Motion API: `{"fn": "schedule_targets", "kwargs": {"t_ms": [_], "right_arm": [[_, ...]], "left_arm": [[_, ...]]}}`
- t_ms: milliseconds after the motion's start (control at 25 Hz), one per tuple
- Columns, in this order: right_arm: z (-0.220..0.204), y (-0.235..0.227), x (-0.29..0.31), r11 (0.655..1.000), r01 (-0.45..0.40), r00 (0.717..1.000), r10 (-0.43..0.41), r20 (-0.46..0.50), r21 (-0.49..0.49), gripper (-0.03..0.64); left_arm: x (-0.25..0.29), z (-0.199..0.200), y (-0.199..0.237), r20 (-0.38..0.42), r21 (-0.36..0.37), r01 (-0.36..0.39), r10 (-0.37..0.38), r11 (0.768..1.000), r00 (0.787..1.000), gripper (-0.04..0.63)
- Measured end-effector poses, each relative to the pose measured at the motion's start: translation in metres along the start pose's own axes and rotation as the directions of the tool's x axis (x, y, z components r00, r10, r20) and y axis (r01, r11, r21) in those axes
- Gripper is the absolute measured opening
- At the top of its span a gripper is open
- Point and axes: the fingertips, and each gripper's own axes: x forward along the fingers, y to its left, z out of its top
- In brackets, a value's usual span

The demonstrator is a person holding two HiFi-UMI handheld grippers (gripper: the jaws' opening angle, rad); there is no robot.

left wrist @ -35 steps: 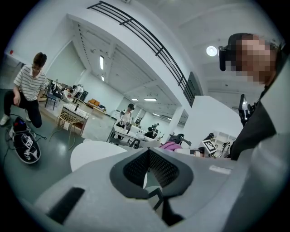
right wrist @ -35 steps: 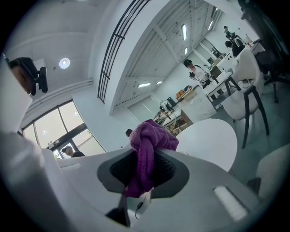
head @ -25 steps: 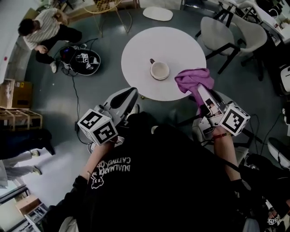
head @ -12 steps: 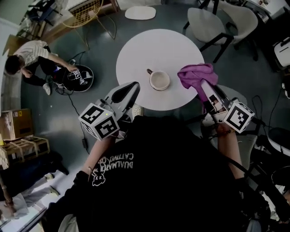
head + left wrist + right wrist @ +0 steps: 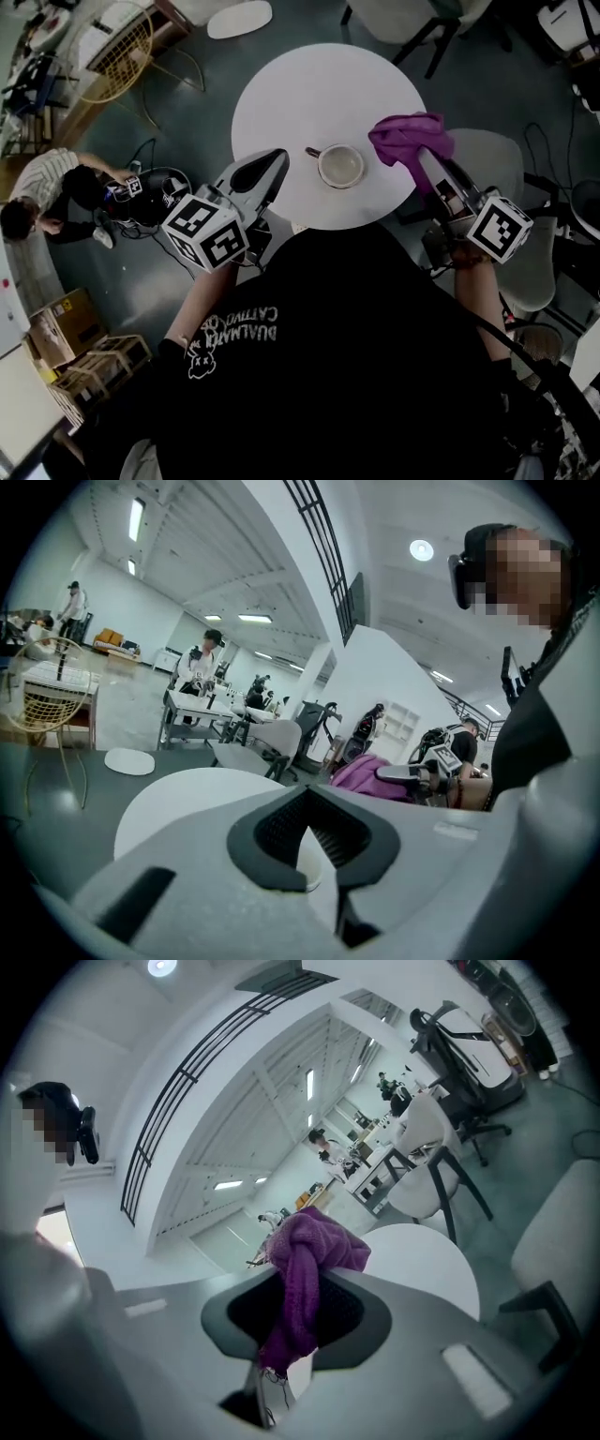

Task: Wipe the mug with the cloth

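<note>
A cream mug [image 5: 339, 166] stands on the round white table [image 5: 319, 84] near its front edge, with its handle pointing left. My right gripper [image 5: 424, 157] is shut on a purple cloth [image 5: 408, 139], which hangs bunched over the table's right edge, just right of the mug. In the right gripper view the cloth [image 5: 305, 1265] is pinched between the jaws of the right gripper [image 5: 300, 1283]. My left gripper [image 5: 274, 161] is shut and holds nothing. Its tips reach over the table's left front edge, left of the mug. In the left gripper view the left gripper [image 5: 307, 808] points across the table towards the cloth [image 5: 361, 772].
A white chair [image 5: 492, 155] stands under the table's right side. A wire chair [image 5: 117, 42] and a white floor disc [image 5: 239, 17] lie beyond the table at the left. A person [image 5: 47, 197] crouches by black gear [image 5: 150, 192] on the floor at the left.
Both grippers have moved forward over the table's edge. The left tips are now level with the mug, and the cloth has moved from beside the mug to slightly beyond it.
</note>
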Motion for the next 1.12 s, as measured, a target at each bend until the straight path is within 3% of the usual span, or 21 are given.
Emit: {"fn": "schedule_targets", "kwargs": {"t_ms": [280,360,480,600,760,840,960,1120], "right_arm": [[-0.03,-0.017,0.014,0.992,0.111,0.99,-0.116,0.083,0.066,0.074],[-0.041,-0.027,0.015,0.985,0.141,0.983,-0.15,0.107,0.095,0.074],[-0.053,-0.041,0.011,0.972,0.187,0.97,-0.205,0.128,0.141,0.074],[-0.06,-0.053,0.01,0.962,0.215,0.963,-0.237,0.126,0.169,0.074],[-0.074,-0.057,0.005,0.955,0.221,0.961,-0.247,0.122,0.197,0.074],[-0.087,-0.048,0.004,0.956,0.203,0.966,-0.231,0.116,0.21,0.074],[-0.109,-0.033,0.009,0.96,0.161,0.981,-0.182,0.07,0.229,0.074],[-0.139,-0.013,0.03,0.969,0.118,0.993,-0.108,-0.058,0.215,0.074]], "left_arm": [[0.026,-0.025,0.031,-0.146,0.015,0.152,-0.149,0.988,0.978,-0.003],[0.036,-0.037,0.037,-0.2,0.048,0.2,-0.187,0.979,0.962,-0.003],[0.054,-0.058,0.044,-0.317,0.123,0.278,-0.227,0.953,0.921,0.018],[0.074,-0.077,0.053,-0.446,0.237,0.363,-0.231,0.901,0.865,0.103],[0.093,-0.107,0.06,-0.601,0.373,0.492,-0.2,0.786,0.774,0.177],[0.095,-0.119,0.064,-0.635,0.391,0.534,-0.2,0.75,0.746,0.181],[0.1,-0.13,0.066,-0.659,0.38,0.576,-0.225,0.724,0.718,0.181],[0.098,-0.148,0.065,-0.722,0.376,0.654,-0.235,0.656,0.651,0.179]]}}
